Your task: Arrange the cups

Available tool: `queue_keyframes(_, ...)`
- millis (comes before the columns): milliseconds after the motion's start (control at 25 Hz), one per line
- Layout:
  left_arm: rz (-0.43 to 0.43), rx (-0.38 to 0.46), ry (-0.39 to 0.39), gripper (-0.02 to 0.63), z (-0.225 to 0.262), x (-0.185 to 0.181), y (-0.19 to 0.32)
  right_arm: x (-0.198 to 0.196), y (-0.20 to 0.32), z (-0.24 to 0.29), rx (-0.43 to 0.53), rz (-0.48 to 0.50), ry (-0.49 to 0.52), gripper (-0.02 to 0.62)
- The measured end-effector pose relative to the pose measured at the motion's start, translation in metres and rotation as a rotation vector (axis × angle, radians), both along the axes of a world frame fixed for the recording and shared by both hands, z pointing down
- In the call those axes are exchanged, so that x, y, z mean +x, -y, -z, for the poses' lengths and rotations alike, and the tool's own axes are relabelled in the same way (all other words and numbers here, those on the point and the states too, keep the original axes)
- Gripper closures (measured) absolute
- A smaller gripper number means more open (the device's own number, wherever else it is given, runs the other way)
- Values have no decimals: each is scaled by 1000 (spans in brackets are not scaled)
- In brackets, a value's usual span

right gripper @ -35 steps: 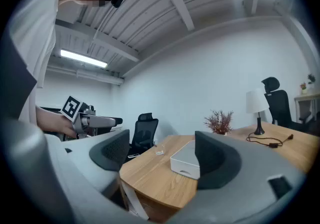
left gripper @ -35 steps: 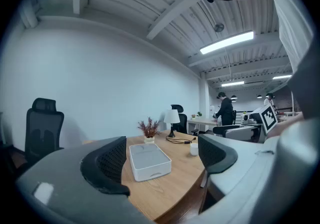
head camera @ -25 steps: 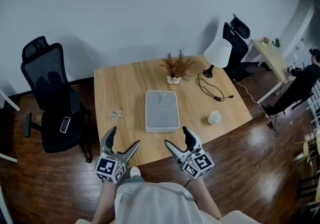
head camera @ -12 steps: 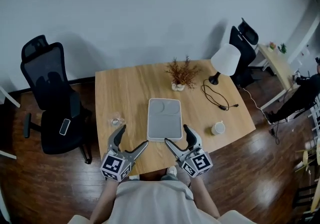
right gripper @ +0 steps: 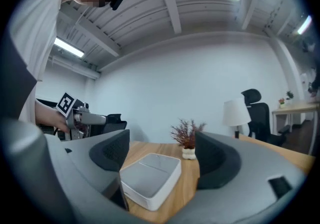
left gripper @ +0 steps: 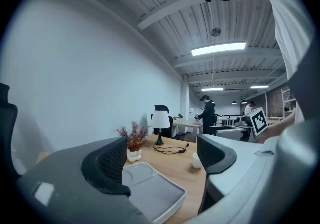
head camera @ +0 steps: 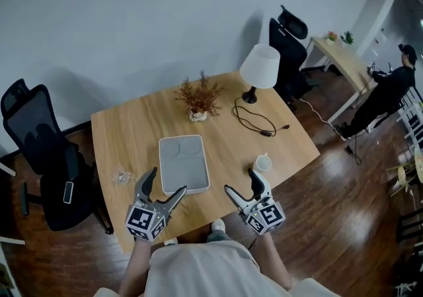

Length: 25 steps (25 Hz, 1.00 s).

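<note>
A white cup (head camera: pixel 262 163) stands near the right front of the wooden table (head camera: pixel 225 137); it also shows in the left gripper view as the white cup (left gripper: pixel 197 160). A clear glass cup (head camera: pixel 122 174) sits at the left front. Between them lies a grey tray (head camera: pixel 183 163), empty. My left gripper (head camera: pixel 165 182) hovers open at the tray's front left corner, right of the glass. My right gripper (head camera: pixel 241 182) is open over the table's front edge, just short of the white cup. Neither holds anything.
A dried plant in a white pot (head camera: pixel 198 99) and a white lamp (head camera: pixel 258 69) with a black cable (head camera: pixel 254 121) stand at the back of the table. A black office chair (head camera: pixel 46 157) is to the left. Another person (head camera: pixel 386 87) stands by a far desk.
The head view has swung, so the table now sits further left. Both grippers have shifted sideways along the front edge; the right one is now close to the white cup.
</note>
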<state>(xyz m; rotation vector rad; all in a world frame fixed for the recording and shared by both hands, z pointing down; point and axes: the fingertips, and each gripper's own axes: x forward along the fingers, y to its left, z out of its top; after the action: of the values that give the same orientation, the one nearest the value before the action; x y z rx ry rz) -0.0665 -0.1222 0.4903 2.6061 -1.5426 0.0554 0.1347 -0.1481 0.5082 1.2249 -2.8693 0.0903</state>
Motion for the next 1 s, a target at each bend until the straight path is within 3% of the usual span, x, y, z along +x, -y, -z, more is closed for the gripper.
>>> queue_keyframes(200,-121,-8,1,186,-4,58,21,99,-8,-46,-86,-158,-50,189)
queue_keyframes(440,-264,-44,-31,186,-14,121,30,177,-36,-92,-169,-249,-117,189)
queue_keyframes(680,-348,-55,-43,186,-14,160,34,219,-49,-139,-258,-296,-156,189)
queue_keyframes(1000,-319,-62,-8,186,-20,163,38,231,-15,-194,-336,-331,-143,156)
